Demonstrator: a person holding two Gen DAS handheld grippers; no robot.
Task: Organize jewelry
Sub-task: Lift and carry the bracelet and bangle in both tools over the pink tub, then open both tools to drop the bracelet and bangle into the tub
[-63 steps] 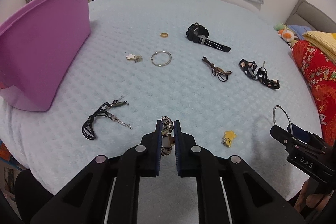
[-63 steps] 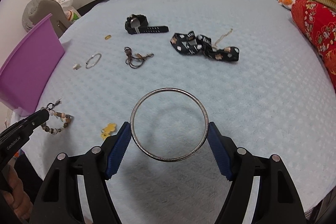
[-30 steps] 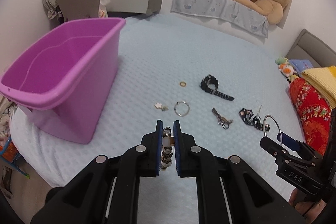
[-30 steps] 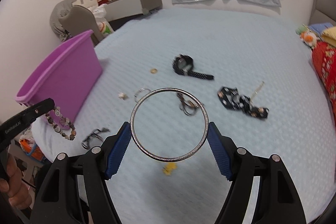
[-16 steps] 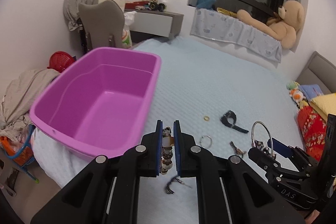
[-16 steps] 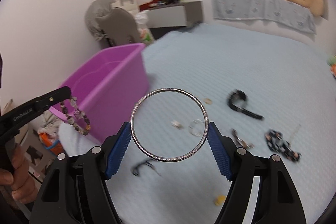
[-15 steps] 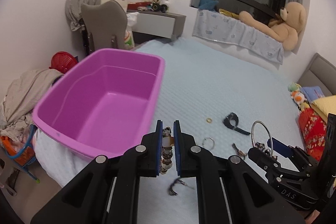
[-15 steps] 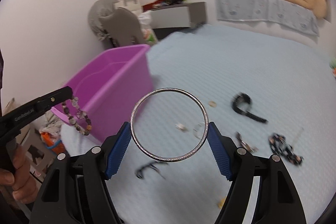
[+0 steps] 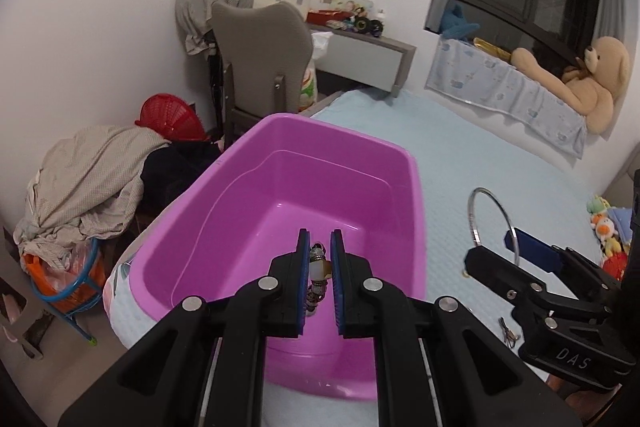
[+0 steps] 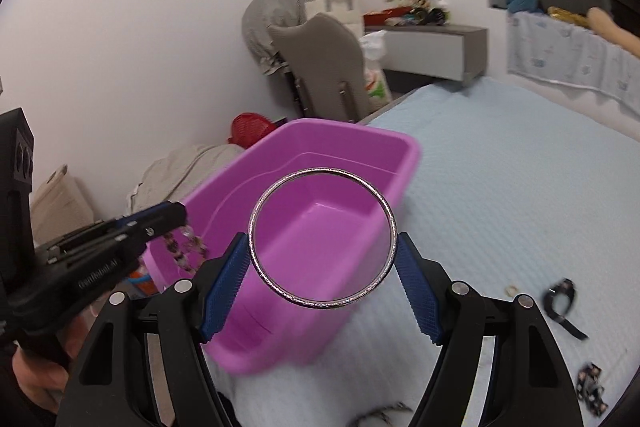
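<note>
Left gripper (image 9: 319, 269) clenched on a beaded bracelet (image 9: 317, 275) (beads dangling) above the purple tub (image 9: 406, 187) on the pale blue bedspread (image 9: 472, 163), right gripper (image 10: 322, 263) grasping a silver bangle (image 10: 390, 223) upright beside the tub.

Home bedroom, seemingly a child's: bed (image 9: 480, 163), teddy bear (image 9: 592, 83), laundry heap (image 9: 88, 183).

One purple plastic tub (image 9: 400, 163), one silver metal bangle (image 10: 322, 238), one beaded bracelet (image 10: 185, 250) (partly blurred), one black watch (image 10: 560, 299), two black two-finger grippers.
</note>
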